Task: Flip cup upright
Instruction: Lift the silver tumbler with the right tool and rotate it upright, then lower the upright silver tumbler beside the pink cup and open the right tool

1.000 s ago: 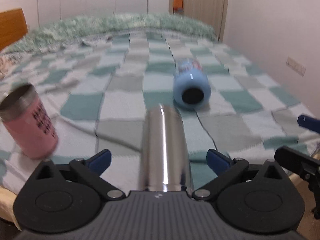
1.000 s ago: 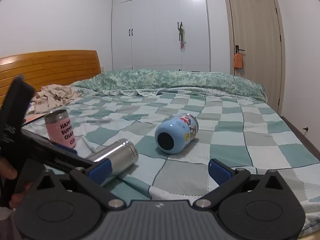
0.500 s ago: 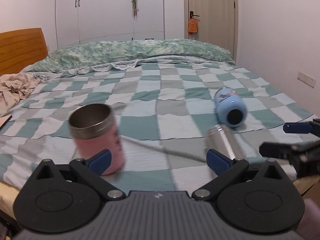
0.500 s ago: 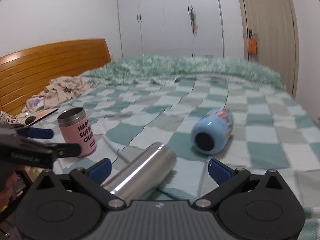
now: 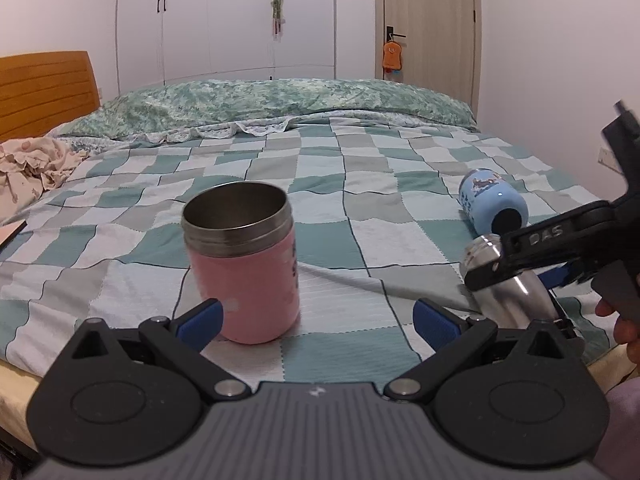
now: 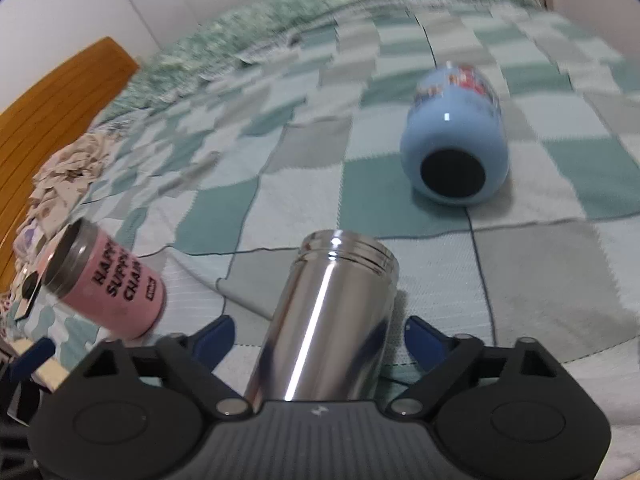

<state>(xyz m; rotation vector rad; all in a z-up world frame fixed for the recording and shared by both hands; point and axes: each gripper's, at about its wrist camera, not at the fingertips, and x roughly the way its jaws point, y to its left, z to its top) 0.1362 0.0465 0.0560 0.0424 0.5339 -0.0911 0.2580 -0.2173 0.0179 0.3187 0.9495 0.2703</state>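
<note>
Both grippers level above bed [image 5: 360, 184], fingers spread, right gripper [image 6: 316, 334] straddling steel cup [image 6: 328, 312], left gripper [image 5: 316, 316] beside pink cup [image 5: 244, 268].

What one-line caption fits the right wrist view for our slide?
Open right gripper straddles the lying steel cup on the checked bedspread; pink cup upright, blue cup lying.

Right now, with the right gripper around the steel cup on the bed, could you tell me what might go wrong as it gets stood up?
1. The right gripper is open, straddling the lying steel cup; its smooth, shiny wall could slip when squeezed.
2. The checkered blanket is soft and wrinkled, so a tall cup set upright may topple.
3. The pink cup stands close by, between the open left gripper's fingers, and the blue cup lies just beyond; swinging the steel cup up could knock either.
</note>
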